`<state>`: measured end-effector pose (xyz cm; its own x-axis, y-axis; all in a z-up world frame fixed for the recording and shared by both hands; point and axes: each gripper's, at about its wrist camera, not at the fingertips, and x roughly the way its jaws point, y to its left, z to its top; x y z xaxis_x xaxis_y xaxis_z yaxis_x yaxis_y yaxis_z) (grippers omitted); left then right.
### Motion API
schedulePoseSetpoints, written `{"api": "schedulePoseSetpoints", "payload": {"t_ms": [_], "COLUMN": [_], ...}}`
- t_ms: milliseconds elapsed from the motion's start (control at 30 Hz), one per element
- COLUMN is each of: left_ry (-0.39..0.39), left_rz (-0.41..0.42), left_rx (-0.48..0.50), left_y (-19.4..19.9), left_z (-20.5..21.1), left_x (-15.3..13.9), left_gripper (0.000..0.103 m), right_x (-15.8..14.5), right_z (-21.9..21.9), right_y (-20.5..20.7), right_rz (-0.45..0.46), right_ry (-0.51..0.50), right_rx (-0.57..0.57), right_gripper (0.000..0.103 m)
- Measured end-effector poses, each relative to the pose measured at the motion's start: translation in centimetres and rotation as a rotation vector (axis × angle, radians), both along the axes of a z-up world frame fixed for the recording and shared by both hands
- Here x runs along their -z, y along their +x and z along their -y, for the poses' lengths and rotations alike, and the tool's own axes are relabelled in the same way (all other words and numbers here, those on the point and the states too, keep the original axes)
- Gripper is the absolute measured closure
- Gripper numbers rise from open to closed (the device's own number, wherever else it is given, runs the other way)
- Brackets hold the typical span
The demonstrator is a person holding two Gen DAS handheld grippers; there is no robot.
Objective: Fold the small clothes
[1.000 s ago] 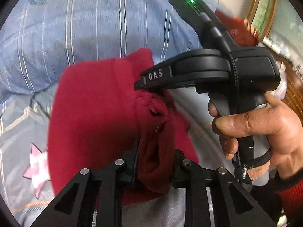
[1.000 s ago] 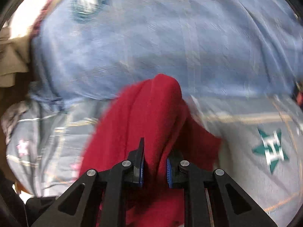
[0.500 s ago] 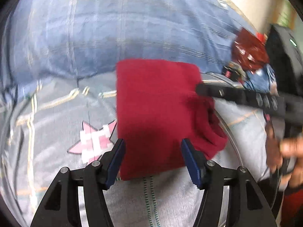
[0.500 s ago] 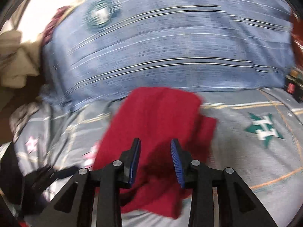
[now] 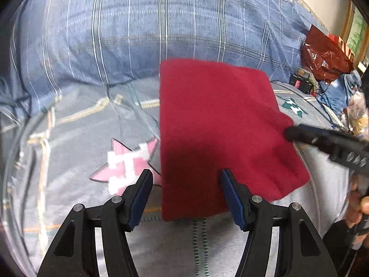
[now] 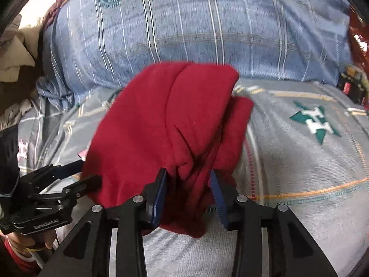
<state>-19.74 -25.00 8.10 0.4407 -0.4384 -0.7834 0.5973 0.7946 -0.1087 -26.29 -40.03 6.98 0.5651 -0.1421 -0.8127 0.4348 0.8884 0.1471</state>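
A red garment (image 5: pixel 221 124) lies folded on the bed (image 5: pixel 76 127), just below the blue striped pillow (image 5: pixel 143 30). The left tongs (image 5: pixel 185 192) stand apart (empty) at its near edge. The right tongs (image 6: pixel 189 185) are clamped on its bunched corner.
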Motion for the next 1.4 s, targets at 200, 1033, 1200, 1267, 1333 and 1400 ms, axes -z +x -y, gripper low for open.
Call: {"api": "schedulePoseSetpoints", "payload": {"t_ms": [200, 1033, 1200, 1267, 1333, 1400], "left_ry": [0.010, -0.223, -0.199, -0.206, -0.192, -0.189], "left_rz": [0.008, -0.272, -0.193, -0.189, -0.189, -0.181], "left_rx": [-0.032, 0.037, 0.047, 0.038, 0.010, -0.023], "left_y": [0.6, 11.0, 9.4, 8.4, 7.5, 6.6], "left_z": [-0.7, 2.8, 1.2, -0.2, -2.0, -4.5], "left_x": [0.1, 5.2, 2.8, 1.9, 1.1, 0.6], "left_gripper": [0.042, 0.035, 0.056, 0.056, 0.056, 0.056], "right_x": [-2.6, 4.8, 3.6, 2.4, 1.5, 0.7], "right_z": [-1.2, 7.2, 5.8, 4.8, 3.3, 1.5], "right_y": [1.0, 3.3, 2.9, 2.7, 2.8, 3.0], "right_rz": [0.106, 0.231, 0.235, 0.258, 0.277, 0.275], "right_ry": [-0.026, 0.262, 0.216, 0.219, 0.230, 0.228], "right_rx": [-0.013, 0.103, 0.078, 0.051, 0.008, -0.040], "right_gripper": [0.061, 0.020, 0.051, 0.056, 0.057, 0.057]}}
